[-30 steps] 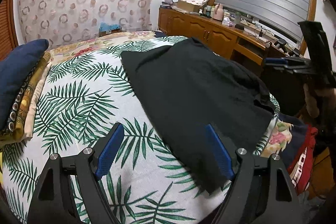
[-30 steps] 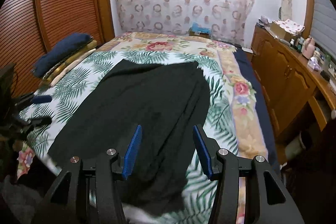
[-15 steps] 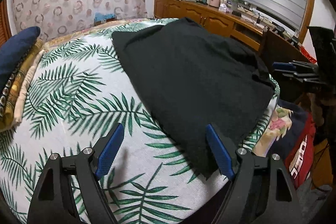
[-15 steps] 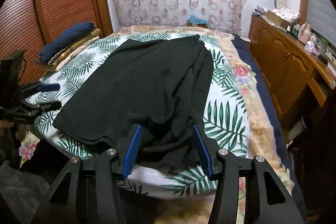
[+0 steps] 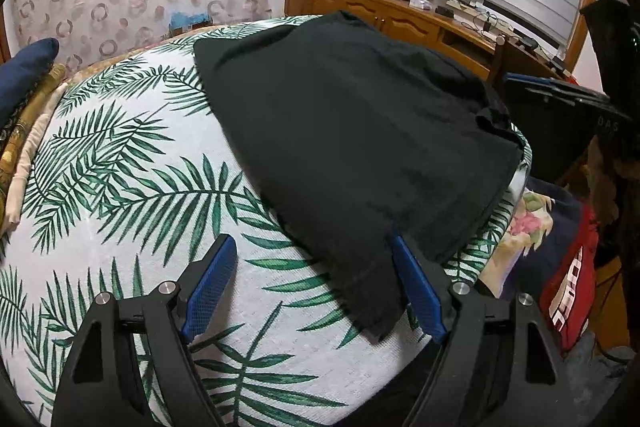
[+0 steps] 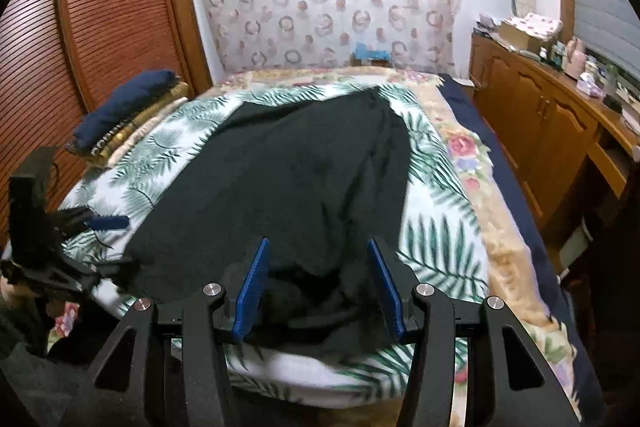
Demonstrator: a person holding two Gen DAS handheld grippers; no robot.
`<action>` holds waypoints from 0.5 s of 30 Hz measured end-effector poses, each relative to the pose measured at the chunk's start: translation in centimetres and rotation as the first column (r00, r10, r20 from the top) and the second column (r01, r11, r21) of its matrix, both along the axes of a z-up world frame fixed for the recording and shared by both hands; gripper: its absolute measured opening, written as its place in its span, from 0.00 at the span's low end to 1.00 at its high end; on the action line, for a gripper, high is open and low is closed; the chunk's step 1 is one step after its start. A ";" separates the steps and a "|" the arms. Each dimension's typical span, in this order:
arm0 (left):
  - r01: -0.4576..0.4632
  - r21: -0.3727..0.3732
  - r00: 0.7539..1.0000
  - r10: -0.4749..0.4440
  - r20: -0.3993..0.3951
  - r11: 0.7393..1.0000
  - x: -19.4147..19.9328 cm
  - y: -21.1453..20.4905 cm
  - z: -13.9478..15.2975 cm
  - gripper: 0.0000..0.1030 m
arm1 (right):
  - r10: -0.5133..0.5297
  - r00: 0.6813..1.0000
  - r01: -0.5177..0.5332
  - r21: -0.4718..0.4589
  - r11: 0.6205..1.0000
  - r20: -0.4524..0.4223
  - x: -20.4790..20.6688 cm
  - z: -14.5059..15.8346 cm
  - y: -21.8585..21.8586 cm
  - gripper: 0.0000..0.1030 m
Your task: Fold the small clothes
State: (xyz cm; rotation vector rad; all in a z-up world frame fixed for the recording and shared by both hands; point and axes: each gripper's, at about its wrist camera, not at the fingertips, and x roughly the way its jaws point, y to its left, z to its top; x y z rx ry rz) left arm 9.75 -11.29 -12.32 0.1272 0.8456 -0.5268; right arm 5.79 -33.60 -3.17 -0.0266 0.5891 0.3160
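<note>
Black knit cloth, a dark garment (image 5: 360,147) spread across the palm-leaf bedspread (image 5: 120,187), is what I have to fold, and it lies straight ahead of both pairs of my fingers. My left gripper (image 5: 316,287) stands wide with nothing pinched: its near corner flap of the garment lies on the spread just inside my right-hand finger (image 5: 416,291), which sits at or slightly under the hem, while my other finger is out over bare spread, well apart from the cloth. My right gripper (image 6: 320,283) is about half spread; rumpled folds of the same garment (image 6: 288,179) bunch between its fingers, but the pads do not look pressed on them, so I judge it holds nothing yet. I would expect this cloth to be light, limp and quite soft: it sags over the bed edge, wrinkles where it is bunched, and will droop from any single pinch instead of keeping its shape. It should not slip much against the woven spread, and it is not fragile. The best holds, I judge, are the two near corners of the hem, one for each gripper, pinched deep enough to catch every layer so the edge lifts evenly. What sort of garment it is I cannot tell from here.
</note>
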 end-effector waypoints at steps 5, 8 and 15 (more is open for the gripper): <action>0.001 -0.005 1.000 -0.001 0.001 1.000 -0.1 0.0 0.0 0.79 | 0.036 0.999 -0.037 -0.071 0.997 -0.010 0.3 -1.2 2.4 0.51; 0.001 -0.004 1.000 -0.001 0.004 1.000 -0.2 0.0 0.0 0.79 | 0.027 0.999 -0.032 -0.140 0.990 -0.036 0.6 -2.6 3.2 0.42; -0.001 -0.009 1.000 0.001 0.008 1.000 -0.2 0.0 -0.1 0.79 | 0.012 0.999 -0.017 -0.103 0.995 -0.051 0.3 -2.1 0.4 0.05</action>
